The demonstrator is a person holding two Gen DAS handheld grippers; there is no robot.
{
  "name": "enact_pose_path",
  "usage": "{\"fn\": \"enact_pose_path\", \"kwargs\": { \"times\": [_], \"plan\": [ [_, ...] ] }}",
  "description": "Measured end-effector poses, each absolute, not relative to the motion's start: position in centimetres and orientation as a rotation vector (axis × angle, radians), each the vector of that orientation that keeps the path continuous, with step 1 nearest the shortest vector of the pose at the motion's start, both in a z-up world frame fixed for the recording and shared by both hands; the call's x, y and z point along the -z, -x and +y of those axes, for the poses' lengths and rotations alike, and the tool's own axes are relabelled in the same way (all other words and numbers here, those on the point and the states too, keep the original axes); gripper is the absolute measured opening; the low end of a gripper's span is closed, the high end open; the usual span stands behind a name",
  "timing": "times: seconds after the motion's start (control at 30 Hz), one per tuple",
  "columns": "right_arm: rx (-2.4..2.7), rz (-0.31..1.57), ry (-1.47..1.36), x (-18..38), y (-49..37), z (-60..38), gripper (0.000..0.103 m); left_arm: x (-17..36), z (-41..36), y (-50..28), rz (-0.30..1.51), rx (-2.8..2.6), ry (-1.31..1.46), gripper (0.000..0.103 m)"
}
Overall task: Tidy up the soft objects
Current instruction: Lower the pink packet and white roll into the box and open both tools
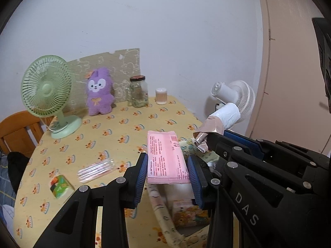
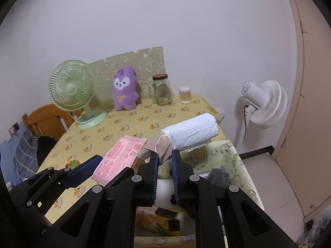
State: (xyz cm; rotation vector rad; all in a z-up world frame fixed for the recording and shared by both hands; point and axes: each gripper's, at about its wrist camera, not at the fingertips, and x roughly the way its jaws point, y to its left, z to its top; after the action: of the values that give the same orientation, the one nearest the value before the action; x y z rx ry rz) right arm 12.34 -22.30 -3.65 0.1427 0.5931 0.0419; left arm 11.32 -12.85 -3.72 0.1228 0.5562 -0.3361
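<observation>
My left gripper (image 1: 167, 158) is shut on a flat pink soft pack (image 1: 165, 159) with printed text, held by its long edges above the table. My right gripper (image 2: 165, 154) is shut on the crumpled brownish wrap end of a white plastic-wrapped roll (image 2: 192, 132), which sticks up and to the right. Both hang over a pale fabric bin (image 2: 233, 159) with a cartoon print at the table's near right edge. Inside it lie a printed tissue pack (image 2: 157, 219) and something white. In the right wrist view the pink pack (image 2: 120, 157) shows to the left. A purple plush (image 1: 99, 93) stands at the back.
On the yellow patterned tablecloth stand a green desk fan (image 1: 47, 88), a glass jar (image 1: 138, 93) and a small lidded cup (image 1: 161, 96). A clear pack of sticks (image 1: 96, 168) and a small green packet (image 1: 60, 186) lie near left. A white fan (image 2: 262, 103) stands right, a wooden chair (image 1: 18, 130) left.
</observation>
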Motion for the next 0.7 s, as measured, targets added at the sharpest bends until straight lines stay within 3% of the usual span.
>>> {"fn": "enact_pose_path", "kwargs": {
  "times": [0.57, 0.7],
  "plan": [
    [-0.007, 0.691, -0.188, 7.3, -13.0, -24.9, 0.016, 6.7, -15.8, -12.4, 0.670, 0.420, -0.174, 0.041],
    [-0.009, 0.716, -0.202, 8.1, -13.4, -25.0, 0.016, 7.2, -15.9, -12.7, 0.695, 0.417, -0.184, 0.057]
  ]
}}
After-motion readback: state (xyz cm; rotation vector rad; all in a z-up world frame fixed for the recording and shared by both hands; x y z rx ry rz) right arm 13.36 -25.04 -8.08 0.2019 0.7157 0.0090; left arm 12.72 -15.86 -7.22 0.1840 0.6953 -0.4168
